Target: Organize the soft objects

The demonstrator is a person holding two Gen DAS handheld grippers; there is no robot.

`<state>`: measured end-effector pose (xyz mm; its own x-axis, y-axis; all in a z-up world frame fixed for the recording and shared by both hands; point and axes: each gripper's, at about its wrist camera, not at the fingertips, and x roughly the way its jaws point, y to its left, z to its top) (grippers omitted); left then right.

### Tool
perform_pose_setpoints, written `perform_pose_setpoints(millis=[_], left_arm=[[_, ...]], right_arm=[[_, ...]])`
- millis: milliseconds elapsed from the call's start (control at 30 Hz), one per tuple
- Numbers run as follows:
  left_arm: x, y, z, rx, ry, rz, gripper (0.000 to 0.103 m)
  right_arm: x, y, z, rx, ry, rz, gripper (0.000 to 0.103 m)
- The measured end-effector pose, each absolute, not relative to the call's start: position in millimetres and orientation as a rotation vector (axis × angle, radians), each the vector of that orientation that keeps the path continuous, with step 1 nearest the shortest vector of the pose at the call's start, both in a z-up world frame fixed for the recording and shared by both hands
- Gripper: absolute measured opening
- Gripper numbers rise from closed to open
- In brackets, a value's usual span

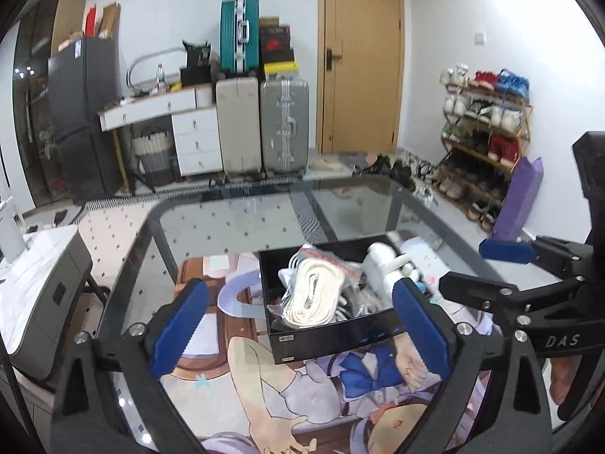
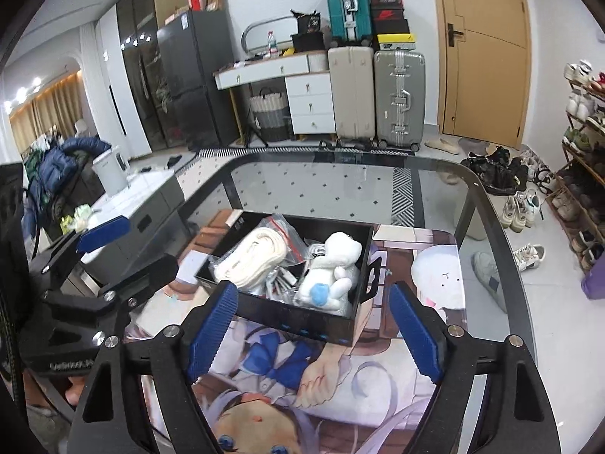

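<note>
A black open box (image 1: 332,335) (image 2: 298,319) sits on a printed anime mat on the glass table. Inside lie a clear bag of cream rope (image 1: 315,295) (image 2: 257,255), a white plush toy (image 1: 382,265) (image 2: 334,272) with a blue patch, and smaller bagged items. My left gripper (image 1: 302,325) is open and empty, just in front of the box; it shows at the left of the right wrist view (image 2: 128,246). My right gripper (image 2: 314,325) is open and empty, near the box's front wall; it shows at the right of the left wrist view (image 1: 491,268).
The printed mat (image 2: 340,374) covers the near part of the glass table (image 2: 340,185). A grey cabinet (image 1: 45,295) stands left of the table. Suitcases (image 1: 264,125), a white desk, a door and a shoe rack (image 1: 487,140) stand beyond; shoes lie on the floor.
</note>
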<state>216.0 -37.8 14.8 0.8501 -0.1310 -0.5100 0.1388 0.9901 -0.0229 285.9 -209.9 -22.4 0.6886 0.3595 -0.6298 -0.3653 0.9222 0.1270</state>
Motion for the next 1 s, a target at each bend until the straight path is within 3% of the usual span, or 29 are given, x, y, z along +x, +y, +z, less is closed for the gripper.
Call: perform_pose_setpoints(millis=[100, 300, 1000], left_arm=[[192, -40, 25, 0.030, 0.459, -0.138, 0.101], [157, -34, 36, -0.012, 0.399, -0.148, 0.103], [40, -6, 2, -0.087, 0.326, -0.076, 0.103]], right_arm=[[265, -217, -10, 0.045, 0.678, 0.399, 0.085], [212, -227, 2, 0.118, 0.582, 0.388, 0.101], [58, -245, -29, 0.030, 0.347, 0.308, 0.102]])
